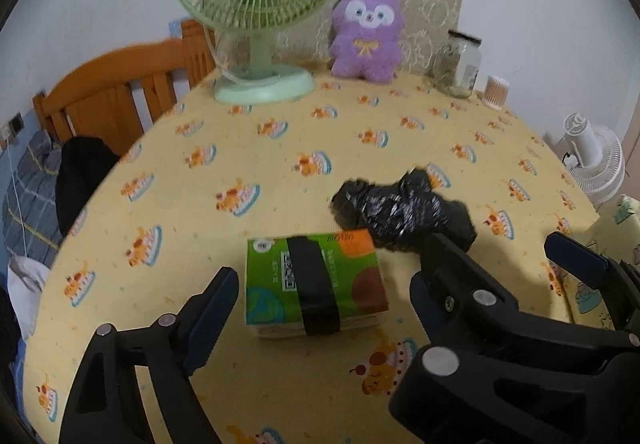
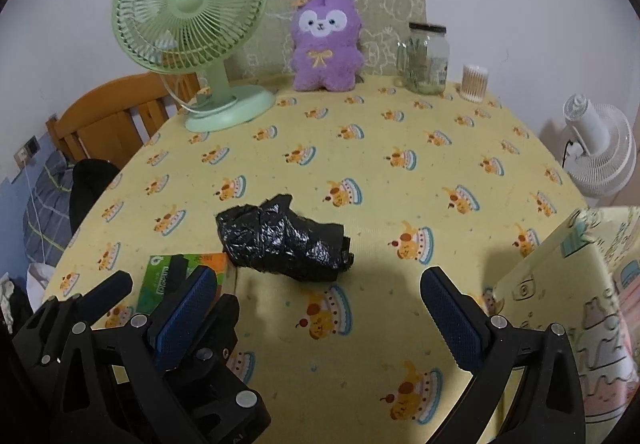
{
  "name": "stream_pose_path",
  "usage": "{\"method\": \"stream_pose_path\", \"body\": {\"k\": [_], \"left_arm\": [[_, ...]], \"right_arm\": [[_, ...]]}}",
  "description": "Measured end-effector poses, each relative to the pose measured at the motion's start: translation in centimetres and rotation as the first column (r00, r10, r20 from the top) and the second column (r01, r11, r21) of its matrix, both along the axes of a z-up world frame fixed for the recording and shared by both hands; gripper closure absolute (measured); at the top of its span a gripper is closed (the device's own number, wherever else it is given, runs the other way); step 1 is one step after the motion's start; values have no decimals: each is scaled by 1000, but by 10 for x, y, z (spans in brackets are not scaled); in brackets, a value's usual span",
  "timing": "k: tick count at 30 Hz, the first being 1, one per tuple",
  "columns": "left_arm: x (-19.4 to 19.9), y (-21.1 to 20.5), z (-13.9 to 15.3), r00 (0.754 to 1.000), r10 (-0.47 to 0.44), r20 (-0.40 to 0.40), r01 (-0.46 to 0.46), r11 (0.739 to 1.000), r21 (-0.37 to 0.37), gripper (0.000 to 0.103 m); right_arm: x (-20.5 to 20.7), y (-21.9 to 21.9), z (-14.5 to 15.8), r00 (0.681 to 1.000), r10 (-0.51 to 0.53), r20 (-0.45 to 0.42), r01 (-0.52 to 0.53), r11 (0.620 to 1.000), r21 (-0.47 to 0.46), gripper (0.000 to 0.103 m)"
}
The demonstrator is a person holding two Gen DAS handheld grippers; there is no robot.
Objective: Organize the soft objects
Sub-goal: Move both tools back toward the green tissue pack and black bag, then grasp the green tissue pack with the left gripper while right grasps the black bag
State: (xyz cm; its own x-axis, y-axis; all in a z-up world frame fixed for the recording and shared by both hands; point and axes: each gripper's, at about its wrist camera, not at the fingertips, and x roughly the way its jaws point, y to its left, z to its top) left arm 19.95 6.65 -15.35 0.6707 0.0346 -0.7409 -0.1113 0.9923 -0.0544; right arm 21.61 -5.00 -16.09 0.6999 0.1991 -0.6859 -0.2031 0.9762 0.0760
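Note:
A green and orange tissue pack [image 1: 314,282] with a black band lies on the yellow tablecloth. My left gripper [image 1: 326,268] is open, its fingers on either side of the pack. A crumpled black plastic bag [image 1: 404,212] lies just beyond the pack. In the right wrist view the bag [image 2: 286,244] is ahead and left of centre. My right gripper [image 2: 320,284] is open and empty, just short of the bag. The pack [image 2: 168,276] shows partly behind the left gripper. A purple plush toy [image 1: 366,32] [image 2: 326,40] sits upright at the table's far edge.
A green desk fan [image 2: 192,24] stands at the back left. A glass jar [image 2: 426,58] and a cotton swab tub [image 2: 475,82] stand at the back right. A patterned box [image 2: 568,304] is at the right edge. A white fan [image 2: 600,148] stands beyond the table.

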Motion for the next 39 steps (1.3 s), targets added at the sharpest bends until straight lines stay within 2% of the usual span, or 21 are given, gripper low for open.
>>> {"method": "stream_pose_path", "body": {"k": [2,5,9,16,22,25,27,28,29,32,36,39], "left_arm": [[2,2,-3,1000,11,-19,-11,1000,0,26],[3,1,-3,999,9,-30,-9,1000,-1,31],[5,3,3,1000,-1,-30,2,1000,16,32],[16,8,16,1000,-1,4,1,997,73,33],[27,11,5,1000,17,-12,-16,997,71,33],[29,10,-1,1000,9,-23,-7,997,81,33],[31,7,-6,1000,5,-26,-2,995,96,33],[31,6,-6,1000,4,-28,-1,994,106,33],[31,6,-7,1000,3,-30,0,994,108,33],[31,7,-7,1000,-3,-28,6,995,98,33],[27,4,-6,1000,-14,-24,16,995,97,33],[22,4,-5,1000,-20,-23,22,996,90,33]], "right_arm": [[4,2,-4,1000,3,-18,-3,1000,2,2],[7,3,-6,999,4,-32,-4,1000,15,2],[9,8,-3,1000,12,-21,-12,1000,7,2],[25,16,6,999,28,-23,-27,998,49,2],[38,23,-3,998,44,-35,-43,999,33,2],[44,24,-12,997,49,-60,-48,999,20,13],[47,25,-20,997,39,-71,-38,999,9,26],[49,26,-22,997,39,-68,-38,999,6,28],[50,26,-24,996,47,-72,-47,999,12,36],[49,26,-24,996,51,-72,-51,999,8,48],[45,25,-23,996,57,-70,-57,998,10,55],[40,24,-21,996,60,-68,-59,998,6,57]]}}
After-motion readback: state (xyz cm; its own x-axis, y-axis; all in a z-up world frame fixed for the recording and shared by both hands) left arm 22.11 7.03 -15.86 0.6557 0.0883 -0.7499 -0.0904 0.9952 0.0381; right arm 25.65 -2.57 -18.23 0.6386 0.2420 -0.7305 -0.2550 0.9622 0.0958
